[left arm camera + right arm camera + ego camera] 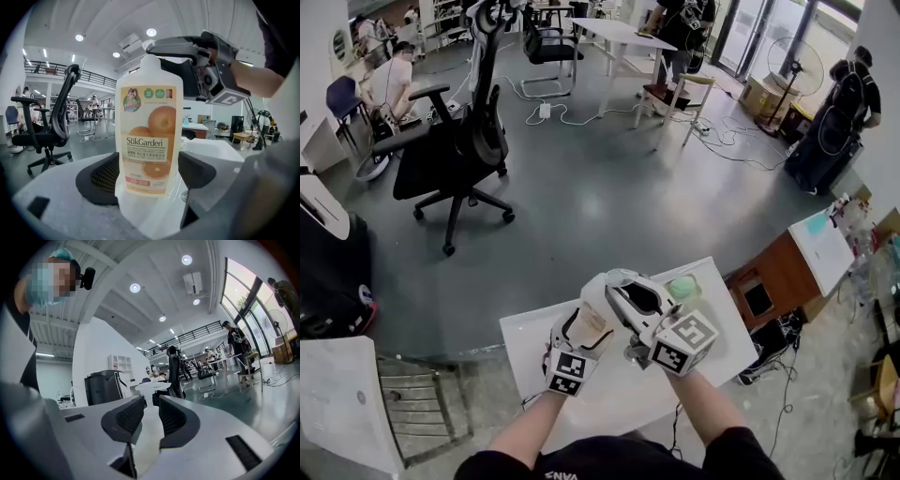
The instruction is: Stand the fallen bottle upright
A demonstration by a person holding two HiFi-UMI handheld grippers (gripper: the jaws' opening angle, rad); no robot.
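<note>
A translucent white bottle (149,136) with an orange-fruit label stands upright in front of me, above the white table (717,361). My left gripper (149,171) is shut on its lower body, one dark pad against each side. My right gripper (154,47) reaches in from the right and is shut on the bottle's narrow top; in the right gripper view the white neck (148,427) sits pinched between the two pads of that gripper (149,414). In the head view the bottle (586,328) shows between both grippers, with the left gripper (579,339) lower and the right gripper (609,292) above.
A pale green object (682,287) lies on the table's far right corner. A black office chair (455,141) stands on the grey floor beyond. A wooden cabinet (773,277) is at the right, a black bin (328,272) at the left. People stand far off.
</note>
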